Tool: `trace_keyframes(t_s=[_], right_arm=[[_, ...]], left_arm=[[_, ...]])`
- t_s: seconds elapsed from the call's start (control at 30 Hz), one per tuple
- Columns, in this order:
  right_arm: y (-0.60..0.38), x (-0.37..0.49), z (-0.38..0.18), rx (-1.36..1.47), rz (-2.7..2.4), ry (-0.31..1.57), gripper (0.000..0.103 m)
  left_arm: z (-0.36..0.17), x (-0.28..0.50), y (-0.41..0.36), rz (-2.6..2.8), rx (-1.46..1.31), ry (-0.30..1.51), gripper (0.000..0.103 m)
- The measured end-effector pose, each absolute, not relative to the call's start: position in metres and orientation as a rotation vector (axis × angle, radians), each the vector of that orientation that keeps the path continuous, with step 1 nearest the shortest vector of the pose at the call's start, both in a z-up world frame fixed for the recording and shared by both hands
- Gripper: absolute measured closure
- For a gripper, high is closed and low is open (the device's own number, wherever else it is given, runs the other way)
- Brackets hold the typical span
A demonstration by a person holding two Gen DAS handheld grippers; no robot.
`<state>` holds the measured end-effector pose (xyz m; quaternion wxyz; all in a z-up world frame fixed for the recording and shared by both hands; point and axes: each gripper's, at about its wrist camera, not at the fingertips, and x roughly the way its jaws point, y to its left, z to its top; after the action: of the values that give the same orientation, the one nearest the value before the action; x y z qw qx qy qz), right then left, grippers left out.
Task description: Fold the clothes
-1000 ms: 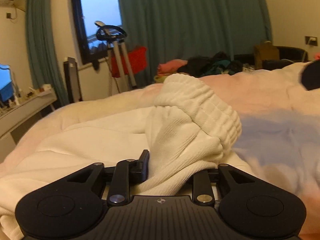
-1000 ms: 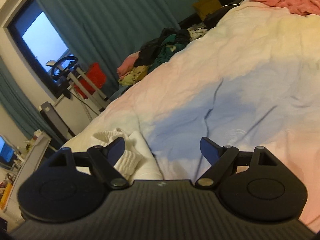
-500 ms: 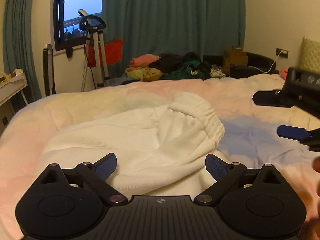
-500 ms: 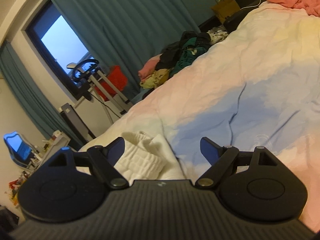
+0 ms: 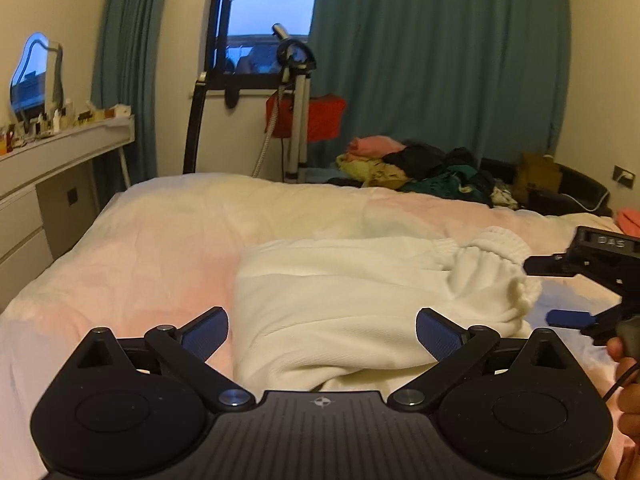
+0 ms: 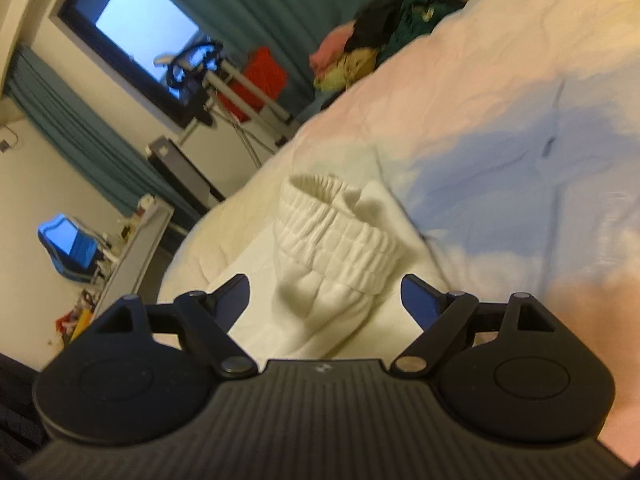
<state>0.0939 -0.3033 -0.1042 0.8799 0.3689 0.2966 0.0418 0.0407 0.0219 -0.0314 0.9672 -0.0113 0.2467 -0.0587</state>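
A white garment (image 5: pixel 352 296) with a ribbed elastic waistband (image 6: pixel 340 240) lies bunched on the pastel bedspread (image 5: pixel 160 248). My left gripper (image 5: pixel 322 330) is open and empty, just in front of the garment's near edge. My right gripper (image 6: pixel 326 296) is open, its jaws wide on either side of the waistband end without touching it. The right gripper also shows in the left wrist view (image 5: pixel 576 292), at the garment's right end.
A pile of mixed clothes (image 5: pixel 420 168) lies beyond the bed's far edge by the teal curtain. A white desk (image 5: pixel 60 152) with small items stands at the left. A metal stand (image 5: pixel 296 100) and a red box (image 5: pixel 320 118) stand under the window.
My left gripper let go of the garment, opened and drew back. The garment dropped flat on the bed. My right gripper moved in toward the waistband, still open.
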Motion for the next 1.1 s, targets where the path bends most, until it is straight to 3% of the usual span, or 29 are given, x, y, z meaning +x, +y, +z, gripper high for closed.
trace_keyframes(t_s=[0.2,0.37,0.47,0.67,0.8,0.83,0.9,1.0,1.07,1.1], right_arm=[[-0.304,0.13,-0.123,0.781,0.058,0.654,0.019],[-0.293,0.127,-0.111,0.656,0.052,0.604,0.049],[-0.295,0.115,-0.098,0.666,0.072,0.527,0.06],[-0.312,0.075,-0.07,0.684,0.052,0.354,0.062],[-0.343,0.082,-0.115,0.834,-0.051,0.589,0.057],[-0.351,0.083,-0.126,0.908,-0.045,0.64,0.052],[-0.363,0.08,-0.138,1.043,-0.005,0.666,0.049],[-0.369,0.08,-0.14,1.086,0.037,0.702,0.035],[-0.364,0.084,-0.142,1.061,0.08,0.737,0.017],[-0.361,0.086,-0.144,1.053,0.105,0.758,0.017]], left_arm=[[-0.042,0.048,0.021,-0.056,0.051,0.493,0.002],[-0.051,0.059,0.013,-0.06,0.048,0.532,0.002],[-0.054,0.064,0.011,-0.054,0.052,0.552,0.002],[-0.053,0.068,0.021,-0.062,-0.006,0.57,0.002],[-0.053,0.068,0.028,-0.085,-0.054,0.597,0.002],[-0.054,0.068,0.03,-0.093,-0.066,0.607,0.002],[-0.056,0.071,0.038,-0.111,-0.129,0.636,0.002],[-0.059,0.076,0.053,-0.136,-0.244,0.683,0.002],[-0.063,0.081,0.067,-0.139,-0.334,0.713,0.002],[-0.066,0.084,0.074,-0.141,-0.384,0.729,0.002]])
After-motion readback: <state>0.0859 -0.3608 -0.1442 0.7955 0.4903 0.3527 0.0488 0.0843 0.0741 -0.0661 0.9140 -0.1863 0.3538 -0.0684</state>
